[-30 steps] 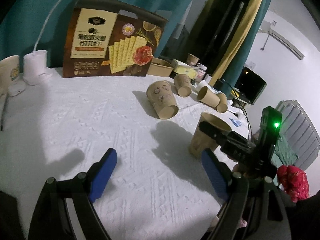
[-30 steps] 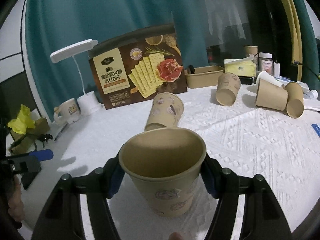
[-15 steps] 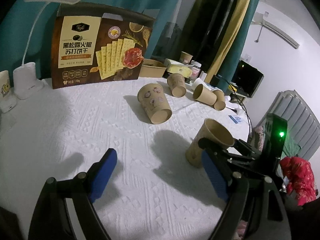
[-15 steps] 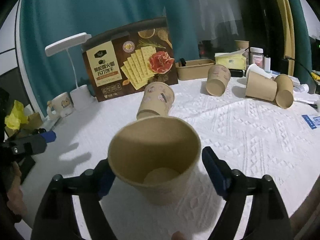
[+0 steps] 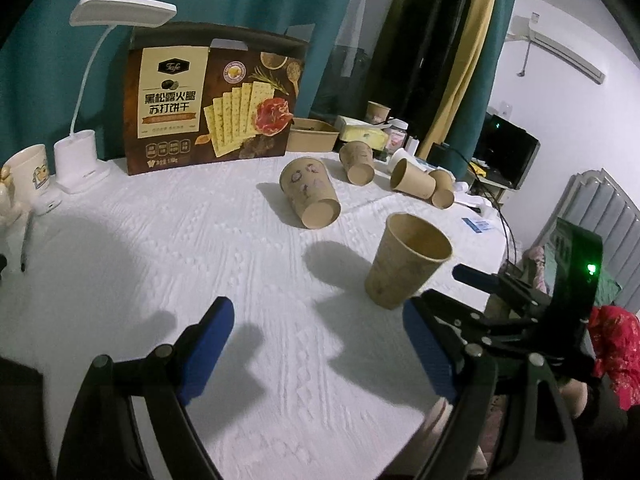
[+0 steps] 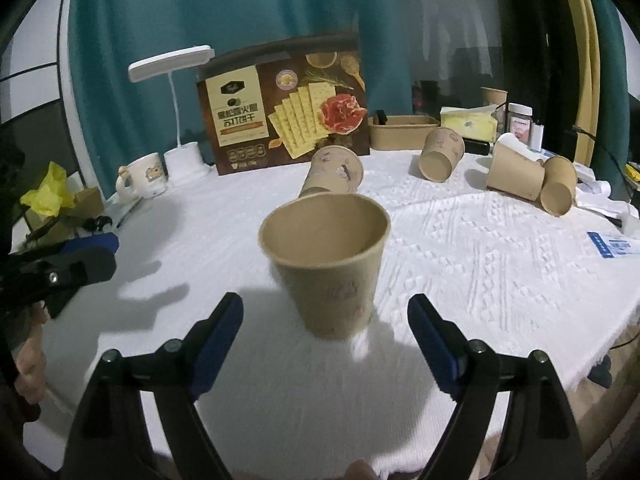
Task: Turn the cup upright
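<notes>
Paper cup (image 6: 326,264) stands upright, just released; right gripper (image 6: 324,344) jaws have been opening, left gripper (image 5: 316,356) open, empty; next comes the nearest tipped cup (image 5: 310,194).

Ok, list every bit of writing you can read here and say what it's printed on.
"黑松露火腿 苏打饼干": front of the cracker box.
Script logo above it: too small to be sure.
Small icon row at the box's bottom: unreadable.
Jar label: blurred.
Blue card: too small.
Cup prints: drawings, no legible words.

bare tablecloth (image 5: 168,240) at left, upright cup (image 6: 326,264) ahead, tipped cups (image 6: 524,178) beyond
</notes>
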Demonstrator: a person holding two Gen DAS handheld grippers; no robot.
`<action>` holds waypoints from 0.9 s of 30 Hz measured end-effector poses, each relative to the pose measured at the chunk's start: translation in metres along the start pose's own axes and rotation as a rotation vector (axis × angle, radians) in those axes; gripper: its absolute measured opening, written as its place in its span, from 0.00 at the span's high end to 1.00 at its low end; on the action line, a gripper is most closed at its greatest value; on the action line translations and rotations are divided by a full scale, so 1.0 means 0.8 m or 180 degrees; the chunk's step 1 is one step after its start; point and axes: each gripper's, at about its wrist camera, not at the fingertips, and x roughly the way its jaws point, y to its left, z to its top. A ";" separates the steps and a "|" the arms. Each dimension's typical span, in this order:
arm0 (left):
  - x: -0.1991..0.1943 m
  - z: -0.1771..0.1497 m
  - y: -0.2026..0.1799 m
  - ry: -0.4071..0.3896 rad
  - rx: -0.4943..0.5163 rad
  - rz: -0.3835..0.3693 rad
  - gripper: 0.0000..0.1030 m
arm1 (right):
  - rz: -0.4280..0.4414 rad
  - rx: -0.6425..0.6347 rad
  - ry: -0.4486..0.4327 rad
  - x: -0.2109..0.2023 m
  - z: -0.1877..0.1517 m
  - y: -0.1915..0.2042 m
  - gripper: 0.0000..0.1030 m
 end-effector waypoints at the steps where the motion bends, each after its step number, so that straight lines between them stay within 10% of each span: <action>1: -0.003 -0.002 -0.002 -0.0008 0.0004 0.0005 0.16 | -0.0011 0.0003 0.0006 -0.005 -0.003 0.000 0.20; 27: -0.078 0.028 -0.079 -0.0556 0.0466 0.0106 0.16 | -0.0561 0.0250 -0.0203 -0.159 0.021 -0.028 0.20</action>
